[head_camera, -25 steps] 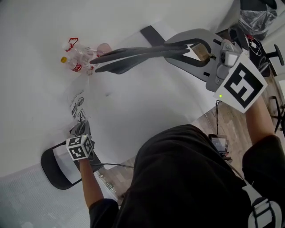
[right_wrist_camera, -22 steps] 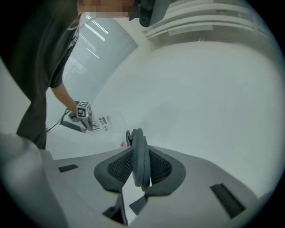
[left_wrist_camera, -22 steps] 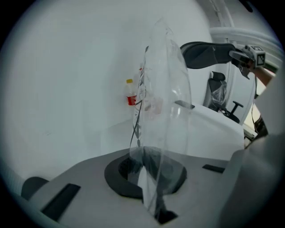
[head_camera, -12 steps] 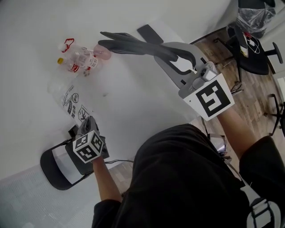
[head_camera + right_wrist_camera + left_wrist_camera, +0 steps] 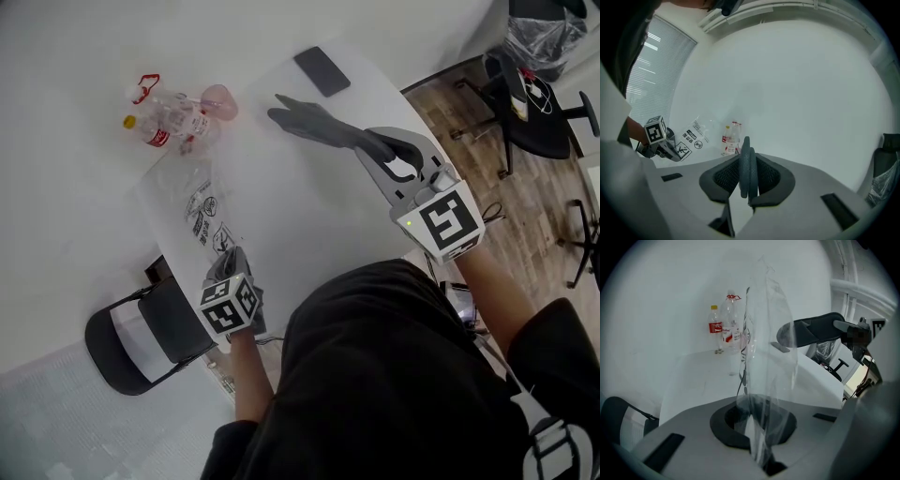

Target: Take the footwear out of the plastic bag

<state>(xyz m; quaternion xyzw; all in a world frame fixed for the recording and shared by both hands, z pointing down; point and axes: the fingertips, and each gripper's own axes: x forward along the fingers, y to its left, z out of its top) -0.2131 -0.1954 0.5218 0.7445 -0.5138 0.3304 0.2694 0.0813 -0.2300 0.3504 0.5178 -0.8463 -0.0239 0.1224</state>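
The right gripper (image 5: 380, 148) clamps the dark footwear (image 5: 314, 122), apparently a flat pair, which juts forward from its jaws, apart from the plastic bag (image 5: 187, 202) pinched by the left gripper (image 5: 228, 267).

Plastic bag (image 5: 187, 202): blk warning pictograms, txt too small to read. Bottle (image 5: 155, 134): red label, brand illegible.

White table (image 5: 281, 197), wood-plank floor (image 5: 539, 202), black folding chair (image 5: 141, 342), black office chair (image 5: 536, 105), slatted window blind (image 5: 649, 54).
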